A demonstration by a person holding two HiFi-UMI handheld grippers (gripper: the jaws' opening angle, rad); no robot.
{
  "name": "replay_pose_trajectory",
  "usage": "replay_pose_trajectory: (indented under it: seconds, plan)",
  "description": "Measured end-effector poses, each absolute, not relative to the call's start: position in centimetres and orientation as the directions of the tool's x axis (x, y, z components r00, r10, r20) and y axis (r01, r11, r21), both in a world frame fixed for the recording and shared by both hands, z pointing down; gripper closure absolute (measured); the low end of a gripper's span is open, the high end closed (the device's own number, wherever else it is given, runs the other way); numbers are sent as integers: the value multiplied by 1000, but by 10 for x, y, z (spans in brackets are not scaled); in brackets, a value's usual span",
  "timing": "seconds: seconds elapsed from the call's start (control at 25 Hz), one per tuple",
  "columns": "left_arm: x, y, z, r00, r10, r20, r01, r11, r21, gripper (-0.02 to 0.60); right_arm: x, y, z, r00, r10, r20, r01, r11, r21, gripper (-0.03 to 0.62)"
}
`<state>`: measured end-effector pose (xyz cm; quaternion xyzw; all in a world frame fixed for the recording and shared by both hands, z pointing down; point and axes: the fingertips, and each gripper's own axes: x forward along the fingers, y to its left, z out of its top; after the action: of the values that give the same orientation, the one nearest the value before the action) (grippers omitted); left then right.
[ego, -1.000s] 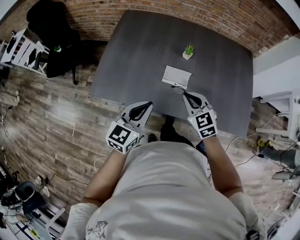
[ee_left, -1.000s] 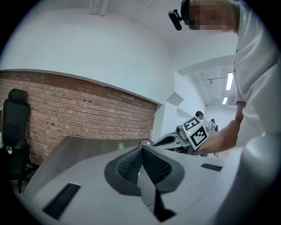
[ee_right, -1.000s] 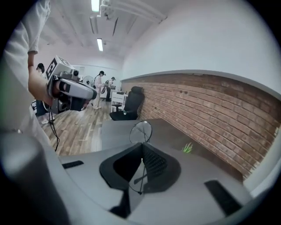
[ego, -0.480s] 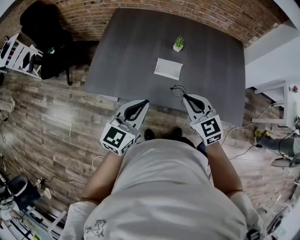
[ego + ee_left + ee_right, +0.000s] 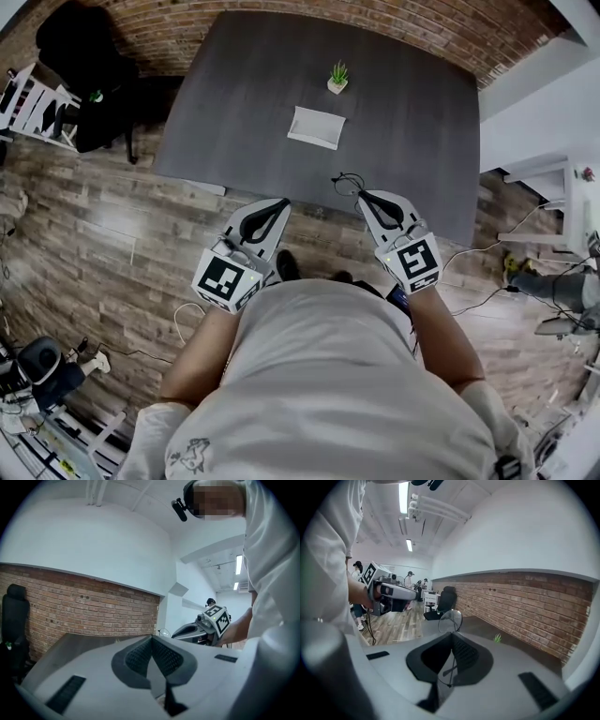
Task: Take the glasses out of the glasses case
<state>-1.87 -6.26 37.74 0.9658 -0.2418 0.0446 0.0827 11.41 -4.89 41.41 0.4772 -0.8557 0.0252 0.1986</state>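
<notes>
Arms: both forearms are bare and reach forward from the torso with elbows bent. Each hand carries one claw, and the two claws sit side by side at the near edge of the surface (image 5: pixel 234 84).
Left claw (image 5: pixel 277 204): it points toward the surface and is clear of all task items. Its marker cube faces up, nearest the body.
Left claw state: clenched. The left gripper view shows the ribbed pads (image 5: pixel 136 657) pressed together with nothing between them.
Right claw (image 5: pixel 365 196): it points toward the surface, tips just over the near edge. The hand grips its rear body behind the marker cube.
Right claw state: clenched on the glasses (image 5: pixel 345 180). The right gripper view shows a thin temple arm running down between the pads (image 5: pixel 464 654).
Glasses position: they project forward from the right claw's tips, above the surface near its edge. One round lens (image 5: pixel 450 620) stands upright just beyond the tips.
Glasses case (image 5: pixel 316 127): a white, flat rectangle lying on the surface beyond the right claw, well apart from the glasses. No view shows whether it is open or shut.
Plant (image 5: pixel 337 77): a small potted plant on the surface just beyond the glasses case.
</notes>
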Motion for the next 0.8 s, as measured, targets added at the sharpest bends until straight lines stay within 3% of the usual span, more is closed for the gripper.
replay_pose_trajectory:
  seconds: [0.8]
  plan:
    - [96,51,374,827,-543,147,-560,-820,121,571,215,60,403,-589,-746,312,-748,649,139,580]
